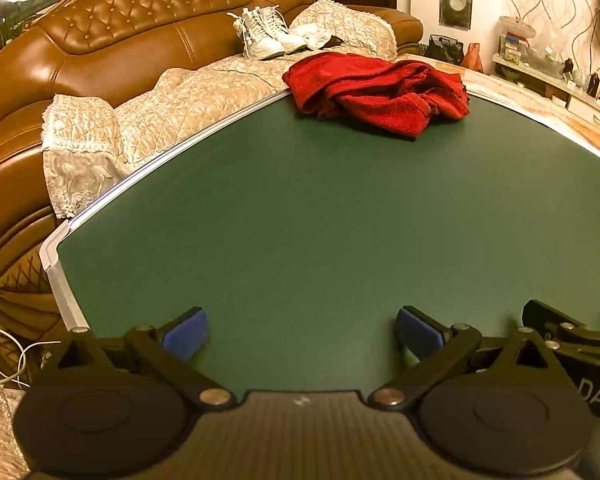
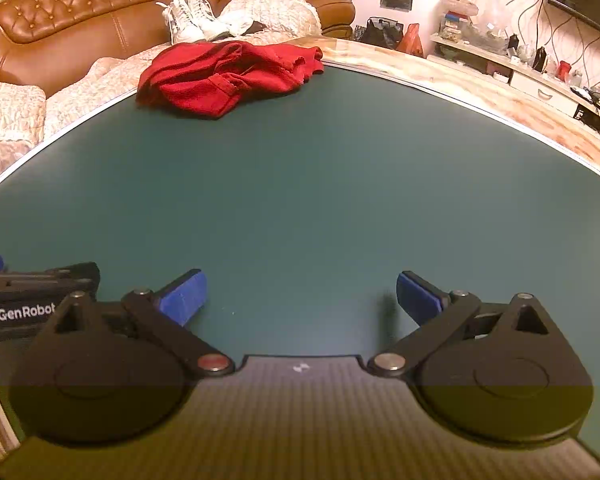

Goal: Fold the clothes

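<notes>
Red garment (image 1: 380,90) lies crumpled at far edge of green table (image 1: 300,220), well apart from both tools; left gripper (image 1: 302,334) & right gripper (image 2: 302,298) spread wide, empty, prob. ready to reach fwd.

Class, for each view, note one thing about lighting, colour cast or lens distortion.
Left wrist view: warm orange cast, fisheye bows the green table edge, glare top left. Right wrist view: straight rim curves too, red garment sharp, a dark band dims the bottom.
</notes>
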Available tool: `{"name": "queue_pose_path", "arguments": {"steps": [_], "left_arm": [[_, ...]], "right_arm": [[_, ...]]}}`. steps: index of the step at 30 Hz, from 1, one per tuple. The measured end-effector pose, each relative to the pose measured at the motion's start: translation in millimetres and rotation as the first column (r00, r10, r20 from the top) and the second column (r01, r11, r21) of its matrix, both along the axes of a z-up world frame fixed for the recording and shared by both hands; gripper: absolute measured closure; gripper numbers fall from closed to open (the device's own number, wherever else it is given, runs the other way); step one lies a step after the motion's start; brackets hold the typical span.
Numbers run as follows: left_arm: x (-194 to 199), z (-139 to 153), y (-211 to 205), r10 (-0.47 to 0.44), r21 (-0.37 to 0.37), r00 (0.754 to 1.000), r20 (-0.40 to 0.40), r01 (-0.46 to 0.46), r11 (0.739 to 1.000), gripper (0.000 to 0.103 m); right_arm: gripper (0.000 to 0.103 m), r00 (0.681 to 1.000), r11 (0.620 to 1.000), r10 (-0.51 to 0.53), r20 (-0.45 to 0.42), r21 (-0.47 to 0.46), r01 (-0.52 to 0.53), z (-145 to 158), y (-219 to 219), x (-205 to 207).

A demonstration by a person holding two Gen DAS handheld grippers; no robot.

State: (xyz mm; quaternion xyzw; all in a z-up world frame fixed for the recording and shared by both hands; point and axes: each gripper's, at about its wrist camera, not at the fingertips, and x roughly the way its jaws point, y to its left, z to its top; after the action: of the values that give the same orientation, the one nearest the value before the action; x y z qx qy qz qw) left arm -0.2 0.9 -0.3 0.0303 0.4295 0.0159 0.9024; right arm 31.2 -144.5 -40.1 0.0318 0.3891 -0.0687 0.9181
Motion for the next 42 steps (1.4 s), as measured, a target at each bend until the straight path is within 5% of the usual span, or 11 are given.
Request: {"name": "queue_pose_path", "arguments": {"steps": [10, 42], "left_arm": [[-11, -6, 11, -0.015, -0.059, 0.994, 0.108, 0.022, 0.998, 0.000], [-7, -12, 6, -0.004, -0.050, 0.991, 0.137, 0.011, 0.999, 0.000]], "right_arm": [[0.000, 1.000, 1.000, 0.005, 0.003, 0.010, -0.005, -9, 1, 11], [0.000, 1.000, 1.000, -0.007, 0.021, 0.012, 0.007, -9, -1, 11]]}}
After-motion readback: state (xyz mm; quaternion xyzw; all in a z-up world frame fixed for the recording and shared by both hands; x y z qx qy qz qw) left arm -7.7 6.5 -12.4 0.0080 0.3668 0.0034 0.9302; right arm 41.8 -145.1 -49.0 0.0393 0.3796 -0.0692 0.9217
